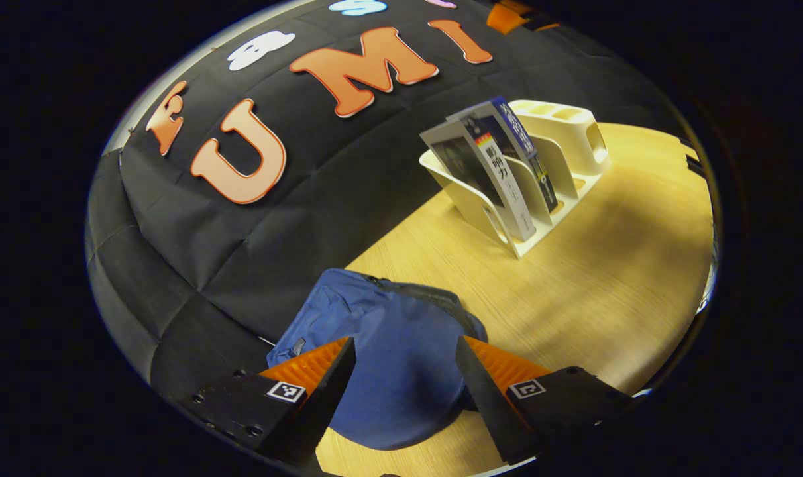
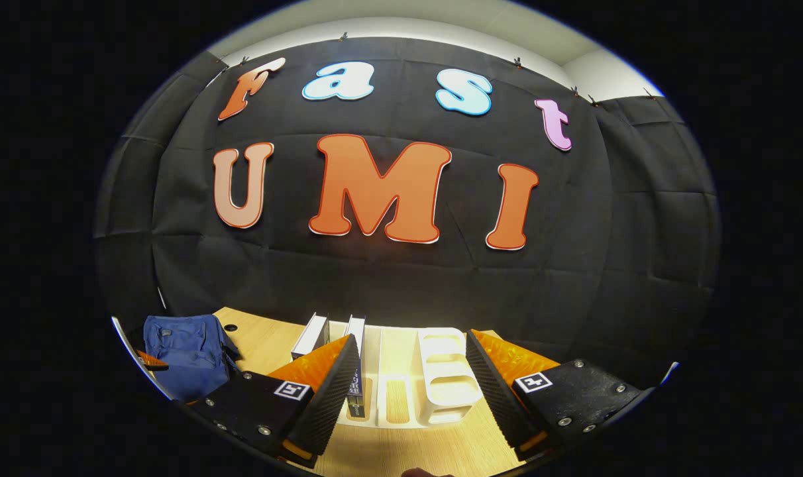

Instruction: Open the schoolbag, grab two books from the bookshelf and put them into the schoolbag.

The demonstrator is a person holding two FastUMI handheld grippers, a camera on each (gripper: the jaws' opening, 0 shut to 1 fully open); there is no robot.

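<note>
While the left gripper [image 1: 405, 361] hangs wide open with nothing in it, the blue schoolbag [image 1: 388, 358] sits right below its fingers on the wooden table [image 1: 607, 278], zipped up as far as I can tell. Right gripper [image 2: 411, 361] is spread open and empty too, just in front of the cream bookshelf [image 2: 441, 377]. Two books [image 1: 501, 165] stand leaning in its slots, well apart from the bag.

Blue schoolbag [image 1: 401, 358] lies closed; two books [image 1: 501, 165] lean in bookshelf [image 1: 560, 132].
</note>
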